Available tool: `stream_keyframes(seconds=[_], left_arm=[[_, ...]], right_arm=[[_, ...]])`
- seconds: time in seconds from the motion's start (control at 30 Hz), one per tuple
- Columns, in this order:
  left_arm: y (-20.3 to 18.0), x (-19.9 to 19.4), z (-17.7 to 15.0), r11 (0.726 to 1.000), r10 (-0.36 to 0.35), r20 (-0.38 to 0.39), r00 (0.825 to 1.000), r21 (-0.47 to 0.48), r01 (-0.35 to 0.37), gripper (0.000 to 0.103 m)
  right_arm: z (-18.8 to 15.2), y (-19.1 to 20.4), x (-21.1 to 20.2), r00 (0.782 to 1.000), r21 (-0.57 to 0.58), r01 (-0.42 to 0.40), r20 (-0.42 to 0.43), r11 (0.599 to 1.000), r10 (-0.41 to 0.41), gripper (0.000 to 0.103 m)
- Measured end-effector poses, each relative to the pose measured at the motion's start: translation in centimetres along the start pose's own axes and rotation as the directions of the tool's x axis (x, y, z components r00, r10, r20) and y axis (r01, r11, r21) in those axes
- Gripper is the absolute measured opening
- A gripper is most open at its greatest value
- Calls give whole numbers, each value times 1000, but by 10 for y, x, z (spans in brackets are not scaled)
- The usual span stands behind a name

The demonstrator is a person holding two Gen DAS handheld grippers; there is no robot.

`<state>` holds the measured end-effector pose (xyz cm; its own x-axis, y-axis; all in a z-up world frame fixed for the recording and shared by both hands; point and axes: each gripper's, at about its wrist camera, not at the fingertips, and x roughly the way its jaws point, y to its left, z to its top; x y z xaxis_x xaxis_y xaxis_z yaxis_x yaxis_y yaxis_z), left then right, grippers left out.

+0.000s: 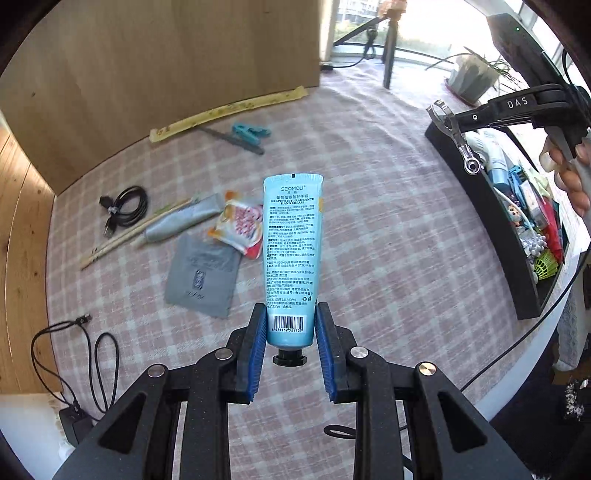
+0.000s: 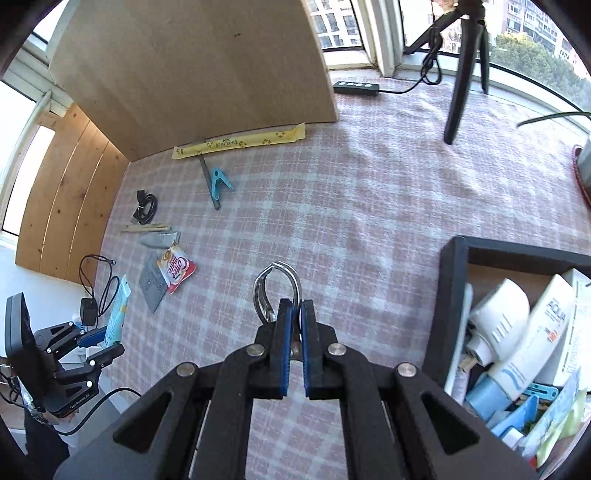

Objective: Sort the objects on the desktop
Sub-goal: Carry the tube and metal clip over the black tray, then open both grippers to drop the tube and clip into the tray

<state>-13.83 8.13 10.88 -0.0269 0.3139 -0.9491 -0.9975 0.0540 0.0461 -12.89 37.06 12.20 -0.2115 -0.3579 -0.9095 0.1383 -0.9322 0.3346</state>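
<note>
Two tools tilted steeply downward above the table: left tool (image 1: 290,325) clamped on hand-cream tube (image 1: 291,240), right tool (image 2: 294,314) on metal clippers (image 2: 275,291).

A home; checked tablecloth (image 2: 369,206), potted plant (image 1: 474,72), apartment blocks (image 2: 532,22) outside

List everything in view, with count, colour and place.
hand cream tube: one, light blue, held cap-end in the left gripper
metal tool: one, silver, held in the right gripper
black tray: one, right side, full of bottles and clips
clothes peg: one, teal, near the board
chopstick sleeve: one, yellow, at the board's foot
coiled cable: one, black, left side
coffee sachet: one, white and red, on a grey packet
grey tube: one, beside bare chopsticks
tablecloth: pink check
left gripper: shut on tube
right gripper: shut on tool
</note>
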Motion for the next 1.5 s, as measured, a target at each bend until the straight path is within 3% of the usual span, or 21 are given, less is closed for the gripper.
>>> stream_keyframes(seconds=[0.2, 0.5, 0.9, 1.0, 1.03, 1.07, 1.1, 1.13, 1.5], left_arm=[[-72, 5, 36, 989, -62, 24, 998, 134, 58, 25], [-180, 21, 101, 945, -176, 21, 984, 284, 163, 24], [-308, 26, 161, 875, -236, 12, 972, 438, 207, 25], [-323, 28, 175, 869, -265, -10, 964, 431, 243, 30], [-326, 30, 178, 872, -258, -22, 966, 426, 243, 45], [-327, 30, 180, 877, -250, -10, 968, 422, 231, 51], [-327, 28, 180, 877, -251, 9, 968, 425, 223, 52], [-327, 27, 179, 875, -253, 14, 967, 430, 223, 52], [-280, 35, 160, 911, -212, 3, 977, 362, 196, 51]], right_arm=[[-25, -59, -49, 997, 98, 55, 54, 994, -61, 5], [-63, -154, -102, 980, 267, 147, 89, 953, -176, 5], [-97, -233, -131, 963, 414, 202, 82, 888, -257, 5], [-102, -239, -133, 965, 420, 201, 71, 885, -253, 10], [-103, -241, -134, 965, 427, 203, 64, 881, -254, 14], [-104, -242, -135, 963, 435, 210, 64, 876, -262, 25], [-105, -241, -138, 960, 436, 214, 74, 874, -272, 35], [-106, -239, -140, 957, 435, 215, 87, 875, -279, 37], [-99, -213, -136, 961, 411, 185, 117, 893, -252, 37]])
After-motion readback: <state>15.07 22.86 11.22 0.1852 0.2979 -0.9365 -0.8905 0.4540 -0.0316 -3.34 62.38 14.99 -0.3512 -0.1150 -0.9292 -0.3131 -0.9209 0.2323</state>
